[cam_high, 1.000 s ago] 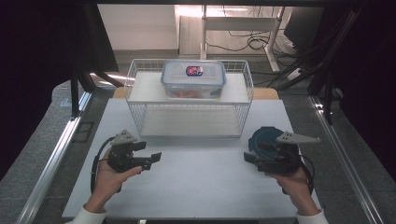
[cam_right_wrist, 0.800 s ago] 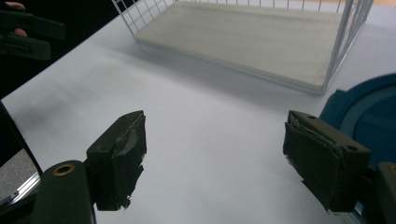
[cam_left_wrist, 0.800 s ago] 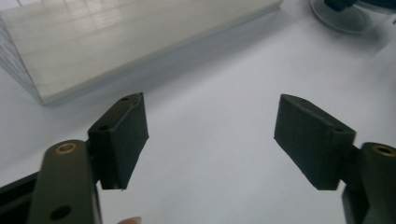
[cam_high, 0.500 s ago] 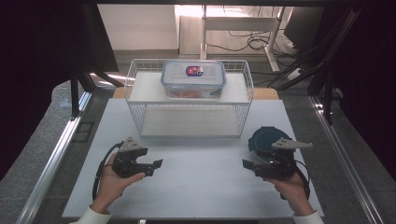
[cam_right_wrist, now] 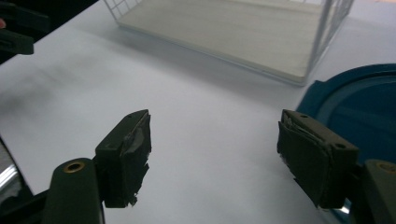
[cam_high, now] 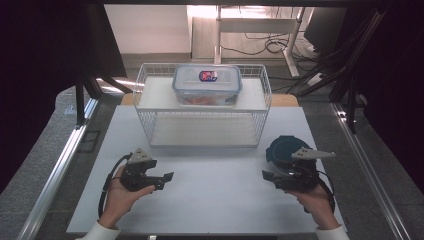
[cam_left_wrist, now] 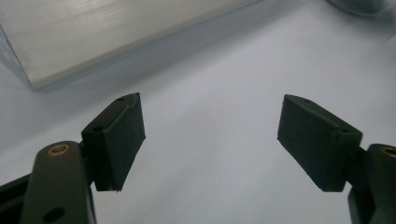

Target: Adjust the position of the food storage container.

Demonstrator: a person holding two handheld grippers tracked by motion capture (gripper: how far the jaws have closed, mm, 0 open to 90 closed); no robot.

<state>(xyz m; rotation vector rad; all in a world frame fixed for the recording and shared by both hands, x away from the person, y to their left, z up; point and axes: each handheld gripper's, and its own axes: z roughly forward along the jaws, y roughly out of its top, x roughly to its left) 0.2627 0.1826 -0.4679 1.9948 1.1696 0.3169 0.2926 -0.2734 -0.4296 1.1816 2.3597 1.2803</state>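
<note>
A clear plastic container (cam_high: pixel 207 85) with a blue-rimmed lid stands on the top shelf of a white wire rack (cam_high: pixel 200 132) at the back middle. A dark blue round lid (cam_high: pixel 282 148) (cam_right_wrist: pixel 355 107) lies on the white table to the right of the rack. My left gripper (cam_high: pixel 167 177) (cam_left_wrist: pixel 211 116) hovers low at the front left. It is open, its jaws have just opened slightly, and nothing is between them. My right gripper (cam_high: pixel 267 176) (cam_right_wrist: pixel 215 126) is beside the blue lid. It is open too; its jaws have just closed a little on nothing.
The white table board (cam_high: pixel 215 200) has bare room between the two grippers and in front of the rack (cam_right_wrist: pixel 243 28). Metal rails run along both sides. Behind the table are a desk frame and cables on the floor.
Both hands have drifted a little toward the near edge of the table. The right jaws stand slightly narrower than before.
</note>
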